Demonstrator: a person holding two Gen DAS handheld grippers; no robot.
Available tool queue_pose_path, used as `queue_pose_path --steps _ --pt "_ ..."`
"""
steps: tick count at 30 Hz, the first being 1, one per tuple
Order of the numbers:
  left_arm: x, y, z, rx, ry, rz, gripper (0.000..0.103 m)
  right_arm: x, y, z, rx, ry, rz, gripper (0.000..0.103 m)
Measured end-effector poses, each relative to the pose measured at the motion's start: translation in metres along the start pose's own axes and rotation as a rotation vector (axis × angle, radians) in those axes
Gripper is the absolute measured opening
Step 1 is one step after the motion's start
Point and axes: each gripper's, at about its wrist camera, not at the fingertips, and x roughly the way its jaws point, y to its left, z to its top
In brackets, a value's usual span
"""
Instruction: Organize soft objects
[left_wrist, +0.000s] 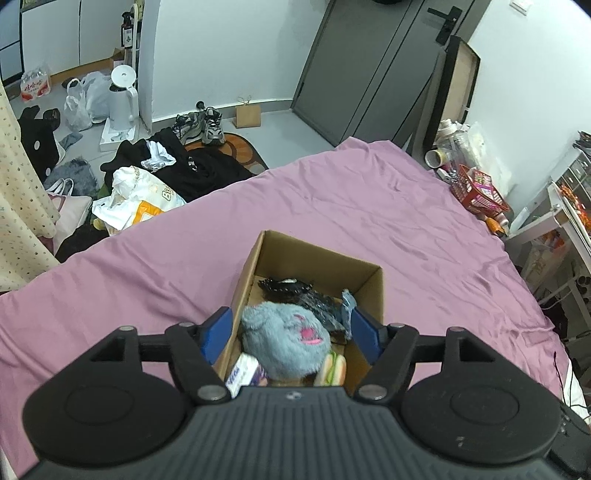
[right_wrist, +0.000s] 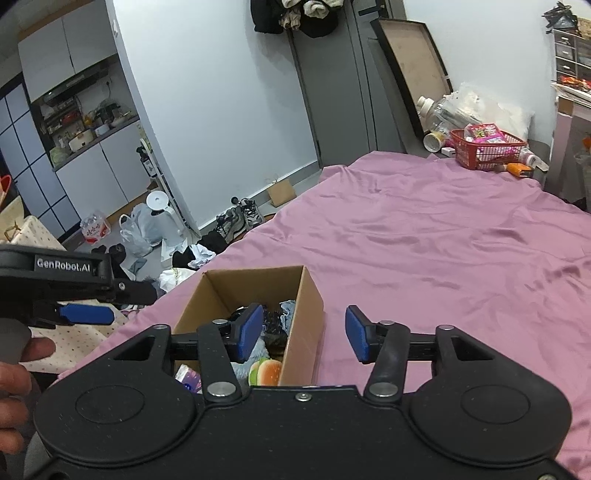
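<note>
the burger toy (left_wrist: 333, 370) lies half hidden under the blue plush (left_wrist: 286, 339).

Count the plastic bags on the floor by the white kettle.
2: one plastic bag directly left of the white kettle, another plastic bag in front of it, nearer the camera. Clutter may hide more.

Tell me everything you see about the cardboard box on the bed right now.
The cardboard box is plain brown, rectangular and open-topped, with no flaps showing. It sits upright on the pink bedsheet. Inside lie a grey-blue plush toy with a pink patch, a burger-shaped toy, a tissue pack and dark items at the far end. The left gripper hovers open over it; the right gripper straddles its right wall, also open.
</note>
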Motion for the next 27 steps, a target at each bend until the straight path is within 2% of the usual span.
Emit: queue_pose_path --steps 5,10,15,21,27 --pt "-0.020 -0.003 -0.009 -0.020 0.016 -0.052 0.077 -0.025 -0.002 0.003 0.003 0.002 -0.003 0.063" --pt "-0.045 -0.011 -0.016 0.016 -0.004 -0.040 0.084 -0.051 -0.003 0.004 0.024 -0.018 -0.008 0.091" --pt "-0.069 -0.021 -0.027 0.085 -0.015 -0.050 0.089 -0.074 0.002 -0.005 0.000 -0.021 -0.025 0.101" --pt "-0.096 -0.028 -0.048 0.141 -0.017 -0.049 0.096 -0.100 0.006 -0.011 -0.008 -0.008 -0.053 0.103" --pt "-0.122 -0.025 -0.067 0.165 -0.039 -0.039 0.097 -0.123 0.016 -0.016 -0.035 0.000 -0.084 0.103"
